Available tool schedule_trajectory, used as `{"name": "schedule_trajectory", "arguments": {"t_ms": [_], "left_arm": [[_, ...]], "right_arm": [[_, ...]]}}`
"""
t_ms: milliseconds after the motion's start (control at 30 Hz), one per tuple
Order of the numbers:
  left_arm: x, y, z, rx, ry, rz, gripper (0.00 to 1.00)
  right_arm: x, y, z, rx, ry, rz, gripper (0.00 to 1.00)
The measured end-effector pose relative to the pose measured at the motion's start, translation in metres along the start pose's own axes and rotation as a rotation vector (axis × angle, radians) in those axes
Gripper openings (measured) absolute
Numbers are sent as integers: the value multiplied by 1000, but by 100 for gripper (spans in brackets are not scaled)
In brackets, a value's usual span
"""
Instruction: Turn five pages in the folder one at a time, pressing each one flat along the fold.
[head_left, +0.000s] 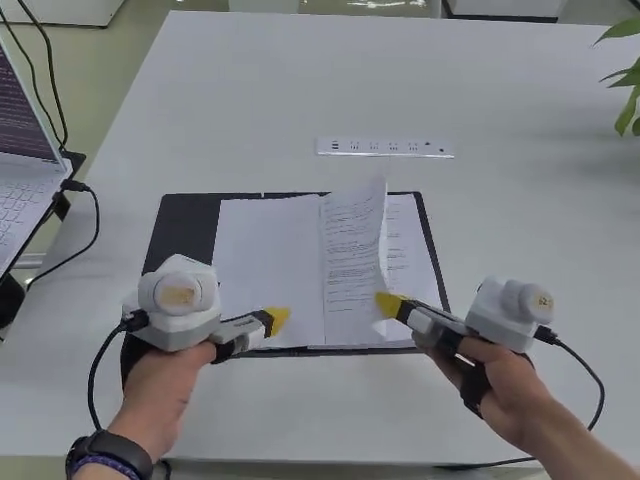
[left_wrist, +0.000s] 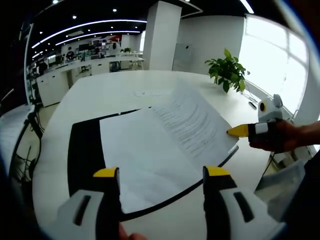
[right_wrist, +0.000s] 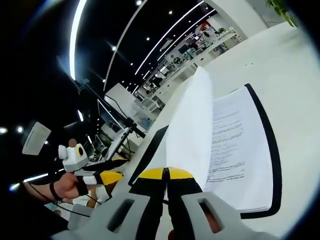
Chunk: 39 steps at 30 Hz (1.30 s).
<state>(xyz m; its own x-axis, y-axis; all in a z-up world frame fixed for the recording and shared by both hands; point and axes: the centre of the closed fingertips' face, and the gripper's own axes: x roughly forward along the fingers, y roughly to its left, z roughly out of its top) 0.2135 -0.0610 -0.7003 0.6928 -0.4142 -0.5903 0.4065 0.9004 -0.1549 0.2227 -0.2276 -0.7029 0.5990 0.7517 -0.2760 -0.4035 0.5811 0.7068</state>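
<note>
**Right gripper lifts a page over the fold**

The black folder (head_left: 180, 225) lies open on the white table (head_left: 300, 80), close to the person's edge, with white sheets spread over both halves. The right gripper (right_wrist: 166, 173) has its yellow-tipped jaws pinched together on the lower corner of one page (head_left: 352, 250). That page stands nearly on edge above the fold, its printed side facing the left half and its blank side the right.

The left gripper (left_wrist: 162, 172) has its jaws spread apart and holds nothing. Its tips point over the near edge of the left-hand sheet, and whether they touch the paper cannot be told.

A white power strip (head_left: 385, 148) lies beyond the folder. A laptop (head_left: 20, 150) sits at the table's left, and plant leaves (head_left: 625, 90) are at the right.
</note>
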Motion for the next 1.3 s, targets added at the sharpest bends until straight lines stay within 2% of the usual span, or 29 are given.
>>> {"name": "schedule_trajectory", "arguments": {"t_ms": [200, 400, 500, 700, 833, 1167, 1300], "left_arm": [[-15, 9, -7, -12, 1, 22, 67], [-27, 18, -7, 0, -1, 41, 68], [-34, 24, -8, 0, -9, 53, 68], [-46, 34, -16, -10, -9, 70, 69], [-55, 46, -23, -26, -1, 90, 69], [-72, 66, -29, -46, -11, 118, 70], [-77, 71, -27, -40, -17, 126, 70]], "right_arm": [[9, 11, 2, -2, 1, 19, 0], [20, 22, 3, -22, 19, 37, 0], [29, 33, -4, -64, 60, 61, 0], [42, 40, -10, -54, 74, 74, 0], [52, 48, -15, -56, 96, 90, 0], [87, 71, -27, -63, 142, 135, 0], [101, 78, -34, -69, 166, 145, 0]]}}
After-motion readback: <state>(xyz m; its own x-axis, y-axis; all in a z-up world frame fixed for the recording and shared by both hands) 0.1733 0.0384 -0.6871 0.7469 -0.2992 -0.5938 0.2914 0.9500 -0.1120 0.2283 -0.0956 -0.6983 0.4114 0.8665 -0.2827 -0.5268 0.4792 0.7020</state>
